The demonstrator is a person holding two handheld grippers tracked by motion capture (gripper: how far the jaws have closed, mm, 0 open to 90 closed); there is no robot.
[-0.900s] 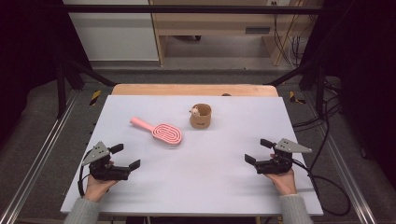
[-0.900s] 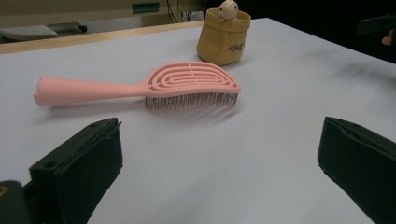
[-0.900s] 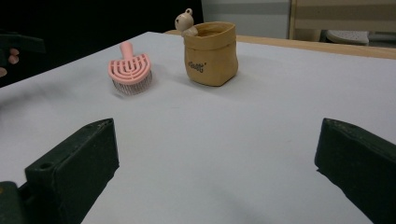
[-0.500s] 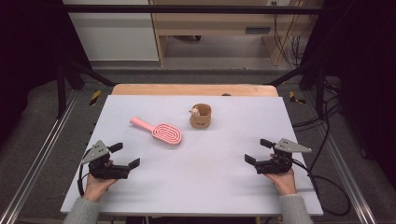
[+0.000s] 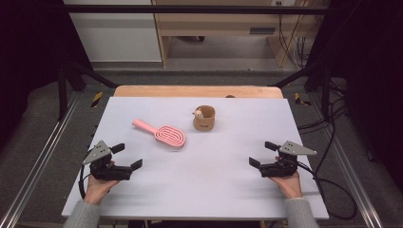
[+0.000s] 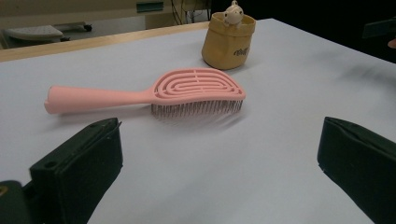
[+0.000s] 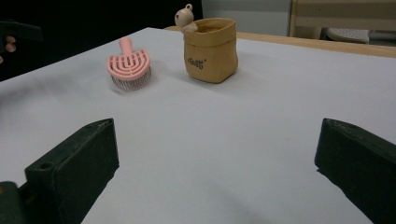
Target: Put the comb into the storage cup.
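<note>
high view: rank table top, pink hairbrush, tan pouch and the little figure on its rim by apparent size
1. Table top, by far the largest.
2. Pink hairbrush, long with its handle.
3. Tan pouch, shorter than the brush but bulkier.
4. Little figure on the pouch rim, the smallest.

Matt plastic, soft pouch, pale smooth tabletop

The pink hairbrush (image 6: 154,93) looks like matt moulded plastic with a smooth handle, a ribbed back and fine, darker bristles underneath. The tan pouch (image 7: 210,49) has a soft, slightly creased skin like washable paper or faux leather, dull in finish, with a small glossy cream figure (image 7: 184,17) at its rim. The table (image 5: 228,190) wears a smooth, matt, pale sheet; a bare wooden edge (image 5: 190,91) shows at its far side. The jaws are matt black.
</note>
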